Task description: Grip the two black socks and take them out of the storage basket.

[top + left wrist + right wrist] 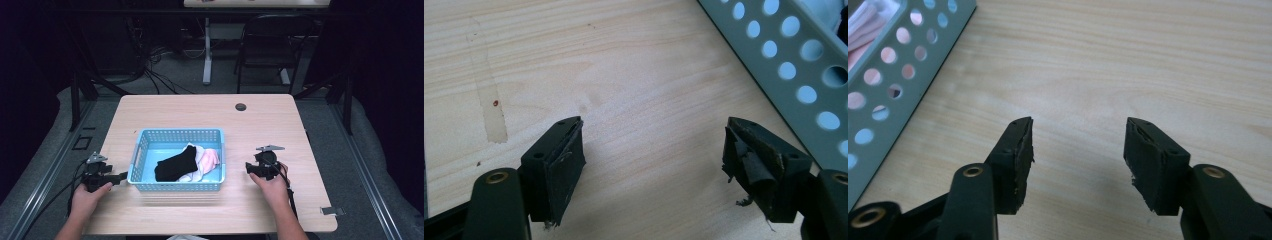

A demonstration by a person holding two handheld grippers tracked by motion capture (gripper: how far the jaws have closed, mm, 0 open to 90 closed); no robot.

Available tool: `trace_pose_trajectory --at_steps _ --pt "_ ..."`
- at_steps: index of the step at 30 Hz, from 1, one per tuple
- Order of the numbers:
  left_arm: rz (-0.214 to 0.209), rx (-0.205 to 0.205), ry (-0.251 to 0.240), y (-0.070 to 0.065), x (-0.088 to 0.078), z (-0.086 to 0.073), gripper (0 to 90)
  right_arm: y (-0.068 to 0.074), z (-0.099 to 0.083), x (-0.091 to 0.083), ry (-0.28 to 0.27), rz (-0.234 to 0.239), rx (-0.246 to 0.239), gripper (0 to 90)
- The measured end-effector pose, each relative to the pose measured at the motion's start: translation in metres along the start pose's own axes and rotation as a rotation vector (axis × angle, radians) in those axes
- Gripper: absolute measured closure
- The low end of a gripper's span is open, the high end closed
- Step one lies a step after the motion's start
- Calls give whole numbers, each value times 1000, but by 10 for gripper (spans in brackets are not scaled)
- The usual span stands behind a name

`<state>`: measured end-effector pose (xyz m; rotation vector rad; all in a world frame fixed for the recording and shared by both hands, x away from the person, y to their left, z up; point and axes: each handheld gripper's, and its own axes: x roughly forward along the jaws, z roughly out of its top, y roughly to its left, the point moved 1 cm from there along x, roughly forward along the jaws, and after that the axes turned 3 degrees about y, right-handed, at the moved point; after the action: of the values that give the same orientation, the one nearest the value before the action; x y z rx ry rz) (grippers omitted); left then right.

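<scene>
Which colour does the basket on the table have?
The basket is light blue with round holes in its walls, best seen in the high view.

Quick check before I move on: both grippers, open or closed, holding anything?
Left gripper: open, empty, over the light wooden table beside the blue perforated plastic basket.
Right gripper: open, empty, over bare table.

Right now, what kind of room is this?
Probably a lab or workshop set up for recording: a wooden table ringed by dark metal framing, loose cables on the floor, and a folding chair behind.
</scene>
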<state>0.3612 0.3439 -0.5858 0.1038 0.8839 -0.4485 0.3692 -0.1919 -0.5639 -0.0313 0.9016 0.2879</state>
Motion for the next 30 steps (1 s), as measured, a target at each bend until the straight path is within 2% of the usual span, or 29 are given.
trace_pose_trajectory --at_steps 5,6,9,12,18,23,30 --pt "-1 -2 -4 0 0 0 245 4 2 -3 -17 -36 -16 465" --pt "-1 -3 -6 0 0 0 245 6 2 -3 -27 -27 -27 465" --pt "0 -1 -7 -1 -1 1 245 10 1 -1 17 -12 -16 465" --pt "-2 2 -8 -2 -2 1 245 13 0 -1 38 11 -8 466" --pt "-3 0 -14 -2 -2 0 245 14 -1 -7 13 27 -12 520" --pt "0 3 -8 -2 -2 0 245 16 2 -9 6 43 -3 522" --pt "3 5 -3 -1 -2 -1 244 25 10 -18 25 72 -15 526"
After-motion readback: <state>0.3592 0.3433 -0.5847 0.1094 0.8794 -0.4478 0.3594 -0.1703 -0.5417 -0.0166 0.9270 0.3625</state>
